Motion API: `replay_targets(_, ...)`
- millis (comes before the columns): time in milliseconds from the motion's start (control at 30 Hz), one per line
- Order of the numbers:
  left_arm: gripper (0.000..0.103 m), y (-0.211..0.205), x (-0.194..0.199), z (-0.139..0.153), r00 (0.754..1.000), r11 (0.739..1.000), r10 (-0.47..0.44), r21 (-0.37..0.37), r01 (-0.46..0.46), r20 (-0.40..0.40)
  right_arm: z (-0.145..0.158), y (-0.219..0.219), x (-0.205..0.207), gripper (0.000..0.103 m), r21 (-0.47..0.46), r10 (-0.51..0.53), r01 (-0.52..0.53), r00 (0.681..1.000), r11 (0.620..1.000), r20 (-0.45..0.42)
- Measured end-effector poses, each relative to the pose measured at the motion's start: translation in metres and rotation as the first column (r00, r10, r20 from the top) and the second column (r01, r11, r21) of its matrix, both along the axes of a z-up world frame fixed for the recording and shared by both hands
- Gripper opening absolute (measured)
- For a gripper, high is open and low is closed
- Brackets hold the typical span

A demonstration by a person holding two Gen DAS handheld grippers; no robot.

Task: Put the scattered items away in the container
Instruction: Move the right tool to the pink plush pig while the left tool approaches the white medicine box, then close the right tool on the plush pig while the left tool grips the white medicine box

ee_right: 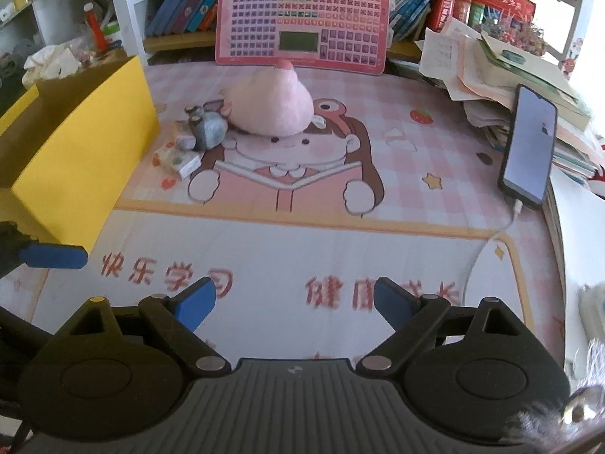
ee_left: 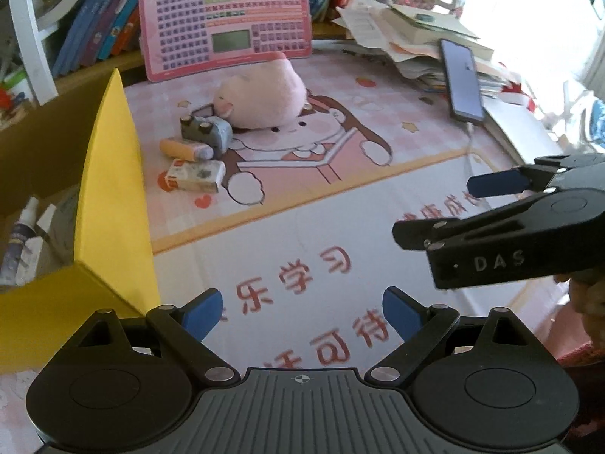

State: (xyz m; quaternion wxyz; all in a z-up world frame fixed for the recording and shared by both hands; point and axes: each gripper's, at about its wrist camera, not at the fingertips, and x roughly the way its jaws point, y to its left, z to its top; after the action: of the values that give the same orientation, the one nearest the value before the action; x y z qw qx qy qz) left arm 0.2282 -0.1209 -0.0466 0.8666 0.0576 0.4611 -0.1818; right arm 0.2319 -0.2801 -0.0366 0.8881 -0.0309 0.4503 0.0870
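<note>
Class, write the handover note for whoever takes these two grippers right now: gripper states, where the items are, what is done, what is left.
Left gripper: open, empty, above the desk mat near the yellow box.
Right gripper: open, empty, over the mat's front.
Items: pink plush, grey toy camera, orange tube and small carton clustered on the mat beside the box.
Done: none of these four is in the box yet.
Left: move all four into the box.
</note>
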Motion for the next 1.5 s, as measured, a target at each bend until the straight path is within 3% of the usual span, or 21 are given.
replay_targets(333,0.094,-0.025,0.035,-0.006,0.987,0.981,0.122,0.137,-0.136,0.109,-0.005,-0.02,0.053,0.091,0.066,0.042,-0.044,0.999,0.997,0.03)
replay_targets(467,0.094,-0.026,0.055,-0.009,0.971,0.966,0.203,0.137,-0.22,0.128,-0.006,-0.021,0.078,0.091,0.078,0.059,-0.063,0.997,0.995,0.053)
replay_targets(567,0.094,-0.032,0.071,-0.012,0.952,0.948,0.253,0.151,-0.279,0.173,-0.006,-0.019,0.097,0.091,0.086,0.077,-0.083,0.994,0.993,0.071)
replay_targets(700,0.094,-0.038,0.088,-0.014,0.907,0.911,0.36,0.13,-0.393,0.216,-0.005,-0.011,0.12,0.091,0.075,0.123,-0.132,0.985,0.988,0.117)
replay_targets(867,0.093,-0.04,0.109,-0.024,0.855,0.856,0.478,0.113,-0.504,0.2,-0.004,0.001,0.148,0.091,0.076,0.174,-0.187,0.973,0.979,0.154)
replay_targets(1033,0.092,-0.036,0.122,-0.032,0.821,0.818,0.538,0.117,-0.563,0.188,-0.012,0.016,0.174,0.091,0.056,0.226,-0.238,0.961,0.97,0.158)
replay_targets(1333,0.086,-0.027,0.14,-0.043,0.792,0.781,0.599,0.134,-0.611,0.12,-0.032,0.032,0.204,0.091,0.048,0.263,-0.271,0.957,0.961,0.124)
replay_targets(1500,0.086,-0.026,0.148,-0.046,0.772,0.764,0.626,0.108,-0.636,0.111,-0.039,0.029,0.21,0.089,0.075,0.259,-0.268,0.959,0.96,0.115)
